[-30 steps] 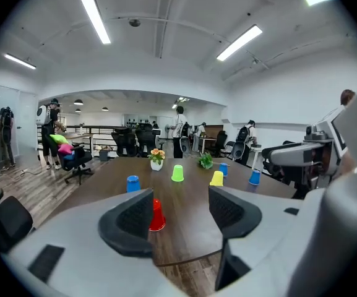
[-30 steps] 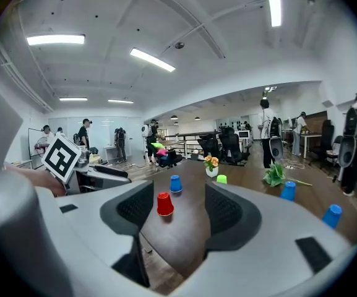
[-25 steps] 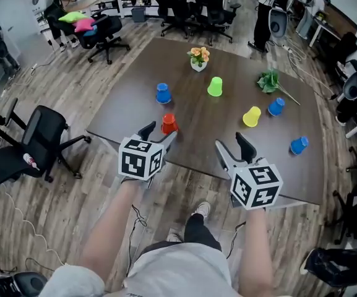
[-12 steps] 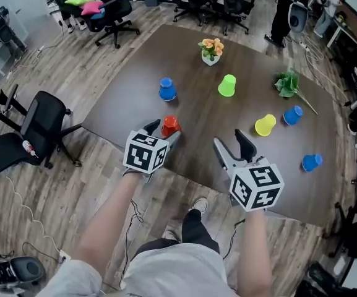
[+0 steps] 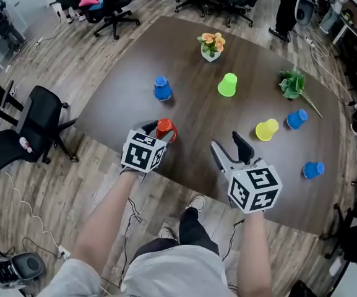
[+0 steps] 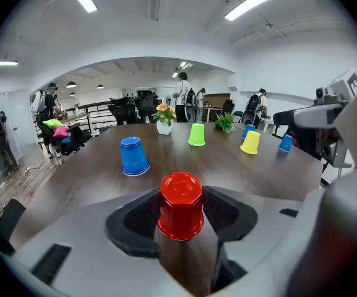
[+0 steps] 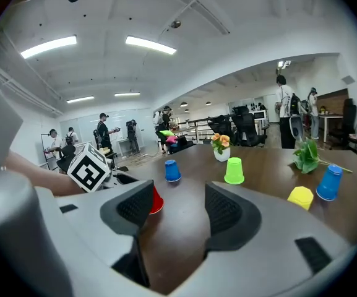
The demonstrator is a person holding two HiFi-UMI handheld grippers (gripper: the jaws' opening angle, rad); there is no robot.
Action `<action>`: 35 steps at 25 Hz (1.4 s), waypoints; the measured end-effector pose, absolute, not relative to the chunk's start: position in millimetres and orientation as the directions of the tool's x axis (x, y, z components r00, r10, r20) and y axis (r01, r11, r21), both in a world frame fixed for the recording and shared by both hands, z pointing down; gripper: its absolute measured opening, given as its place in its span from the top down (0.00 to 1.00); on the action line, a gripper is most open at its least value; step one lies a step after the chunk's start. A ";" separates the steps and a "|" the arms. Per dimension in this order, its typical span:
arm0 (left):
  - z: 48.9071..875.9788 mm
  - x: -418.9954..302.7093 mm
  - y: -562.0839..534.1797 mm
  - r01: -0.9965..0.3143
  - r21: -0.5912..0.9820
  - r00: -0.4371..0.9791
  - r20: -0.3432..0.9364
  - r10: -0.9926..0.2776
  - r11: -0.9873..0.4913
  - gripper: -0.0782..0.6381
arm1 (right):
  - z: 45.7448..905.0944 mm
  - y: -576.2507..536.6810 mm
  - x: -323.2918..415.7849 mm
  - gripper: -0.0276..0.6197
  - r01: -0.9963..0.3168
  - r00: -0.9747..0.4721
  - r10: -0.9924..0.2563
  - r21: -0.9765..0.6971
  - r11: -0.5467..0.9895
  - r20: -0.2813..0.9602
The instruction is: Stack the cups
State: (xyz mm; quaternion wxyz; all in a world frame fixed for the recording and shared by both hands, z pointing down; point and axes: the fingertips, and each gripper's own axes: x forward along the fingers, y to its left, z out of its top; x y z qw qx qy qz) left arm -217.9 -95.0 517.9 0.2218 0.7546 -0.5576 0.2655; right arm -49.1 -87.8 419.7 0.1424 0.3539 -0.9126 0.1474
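Head view: the left gripper (image 5: 160, 130) sits at the near edge of the table (image 5: 190, 98), around the upside-down red cup (image 5: 164, 127), and the right gripper (image 5: 226, 143) hovers just beside it.

Left gripper view: the jaws have just been closing, pads against the red cup's sides.

Right gripper view: jaws spread wide, only tabletop between them.

left gripper (image 5: 161, 130) mid-closure on cup (image 6: 181, 206)

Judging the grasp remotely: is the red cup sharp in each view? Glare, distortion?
Left gripper view: upside-down red plastic cup sharp, centred, fisheye bending the edges. Right gripper view: same fisheye, cup partly behind a jaw. Head view: even light, no glare on the brown table.
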 end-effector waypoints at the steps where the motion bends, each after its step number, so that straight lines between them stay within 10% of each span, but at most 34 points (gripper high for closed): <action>1: 515.7 -216.7 -97.7 -0.958 0.035 0.239 0.643 -0.728 -0.283 0.59 | 421.9 -90.2 -47.3 0.58 -0.690 -0.706 -0.604 -0.170 0.703 0.369; 35: 513.7 -11.9 -213.5 -0.794 0.032 0.482 0.642 -0.596 -0.607 0.59 | 453.0 -182.2 93.9 0.58 -0.859 -0.508 -0.740 -0.201 0.471 0.441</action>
